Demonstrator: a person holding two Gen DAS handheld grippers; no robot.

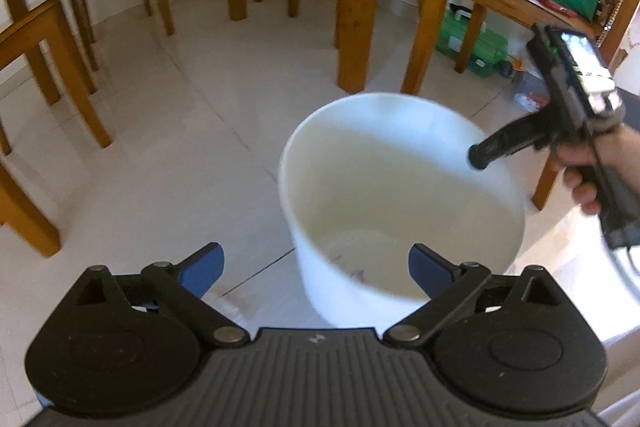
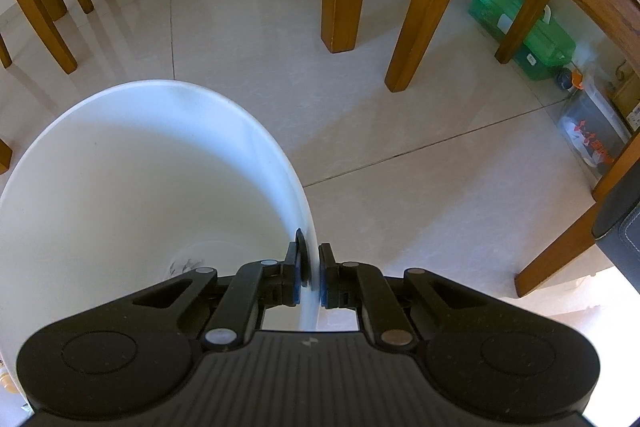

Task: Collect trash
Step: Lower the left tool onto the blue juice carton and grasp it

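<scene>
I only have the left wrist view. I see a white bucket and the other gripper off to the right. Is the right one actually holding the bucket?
Observer: Yes. In the right wrist view the right gripper is shut on the bucket wall, one finger inside, one outside.
Operator: Where on the bucket?
Observer: At the rim on the right of that picture, nearest the camera.
Operator: Any trash inside?
Observer: Only faint dark marks on the bottom; no clear trash.
Operator: What is on the floor beside it on that side?
Observer: Bare tile, then a wooden chair leg and a green plastic box under the chair.
</scene>
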